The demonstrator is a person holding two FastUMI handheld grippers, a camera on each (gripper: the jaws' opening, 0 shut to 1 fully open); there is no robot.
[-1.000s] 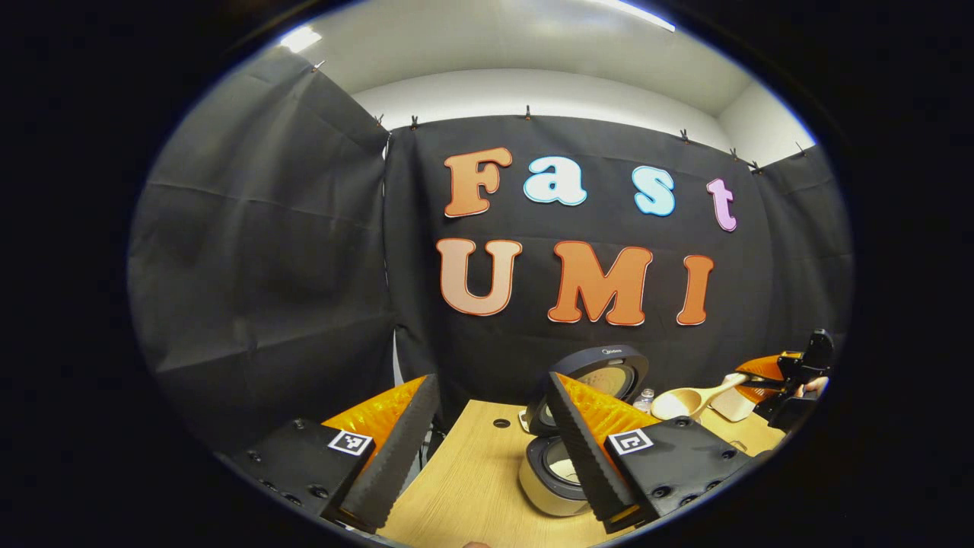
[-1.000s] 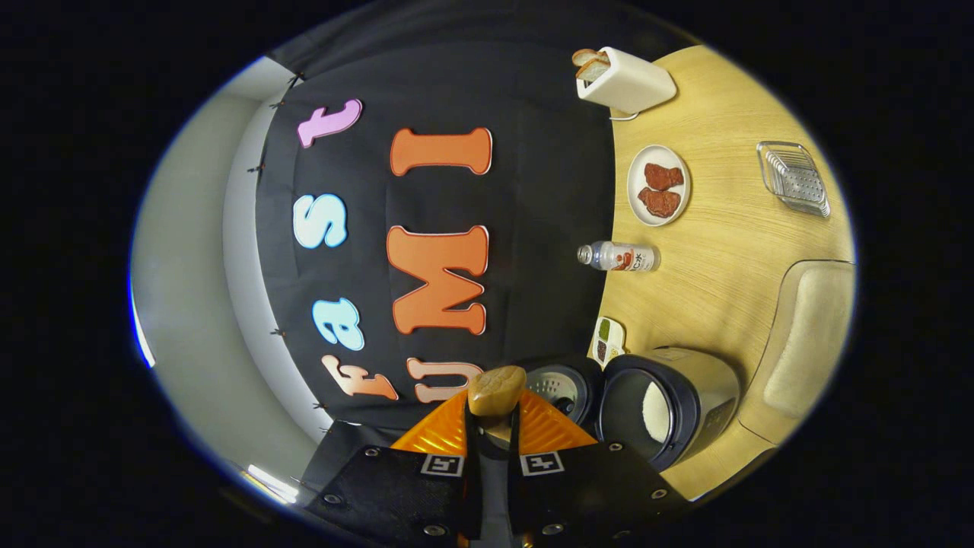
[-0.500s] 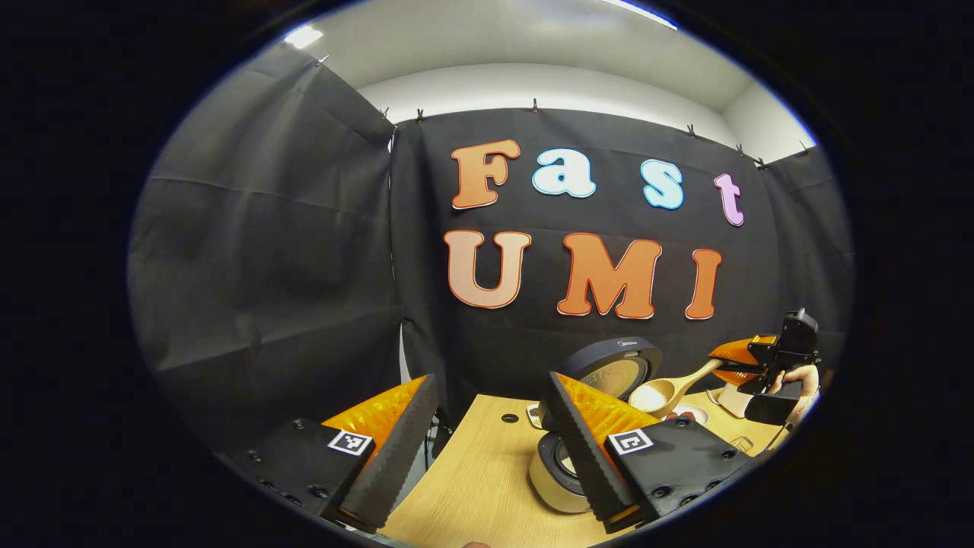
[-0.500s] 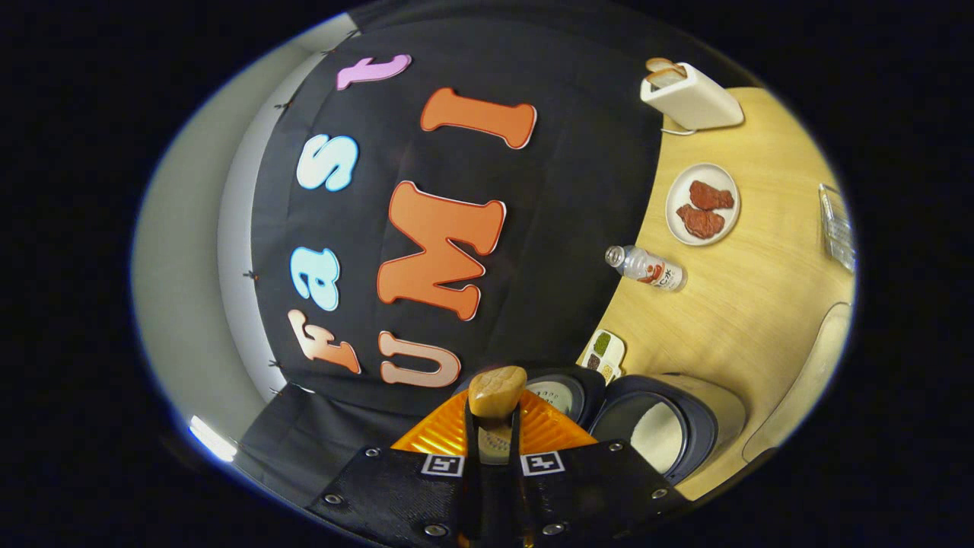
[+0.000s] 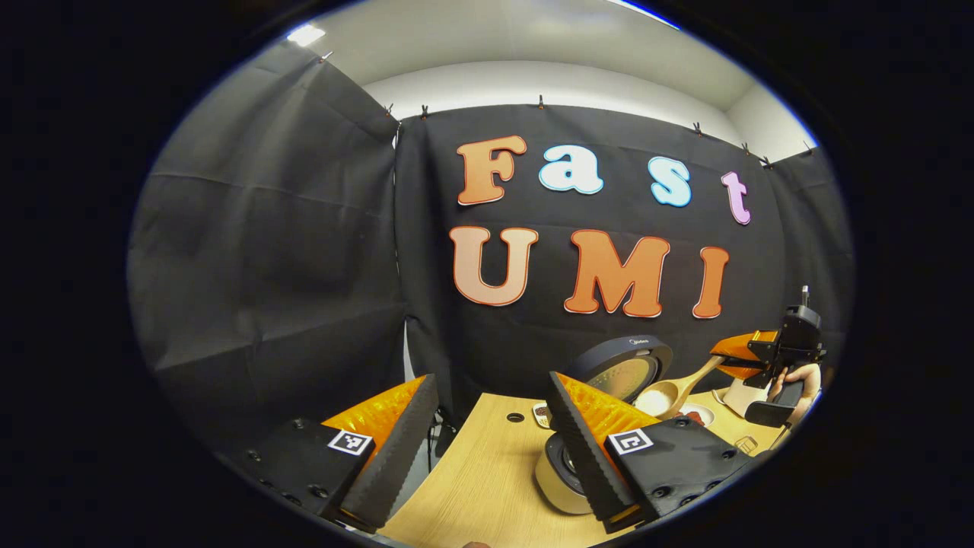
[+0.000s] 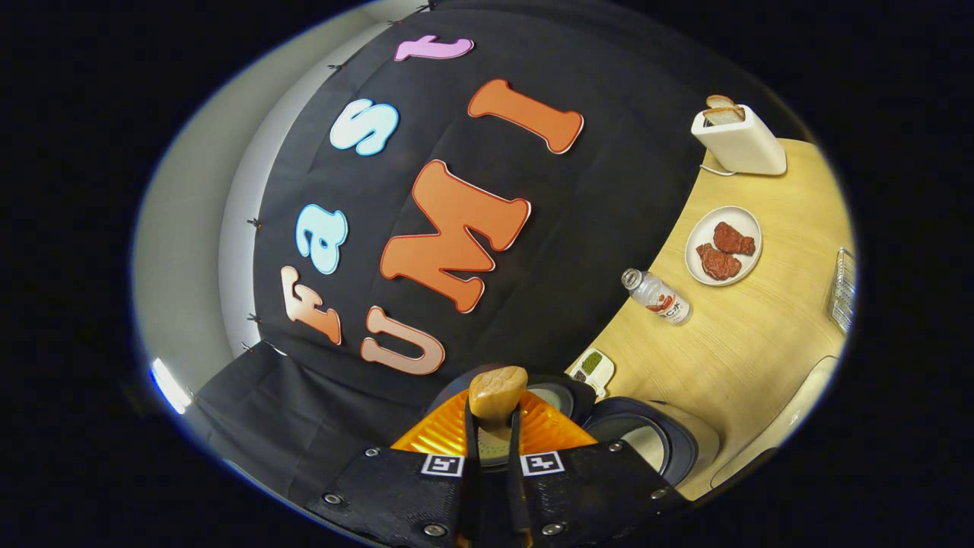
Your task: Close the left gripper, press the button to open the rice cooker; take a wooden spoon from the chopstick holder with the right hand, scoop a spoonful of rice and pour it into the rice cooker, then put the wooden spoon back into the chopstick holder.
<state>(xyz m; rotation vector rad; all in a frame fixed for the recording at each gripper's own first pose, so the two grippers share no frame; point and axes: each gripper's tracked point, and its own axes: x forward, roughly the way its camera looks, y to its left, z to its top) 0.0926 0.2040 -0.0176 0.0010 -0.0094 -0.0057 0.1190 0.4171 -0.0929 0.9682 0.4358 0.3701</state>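
Woodgrain table (image 5: 487,472); left jaws gaping, empty; right jaws clamp smooth wooden spoon (image 6: 497,392)

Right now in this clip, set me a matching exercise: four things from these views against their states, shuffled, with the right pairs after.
Things:
1. rice cooker
2. wooden spoon
3. toaster
4. white plate

States:
A. two bread slices stick out of its top
B. gripped in the right tongs
C. lid up, pot open
D. two reddish-brown pieces lie on it

Pairs: 1-C, 2-B, 3-A, 4-D
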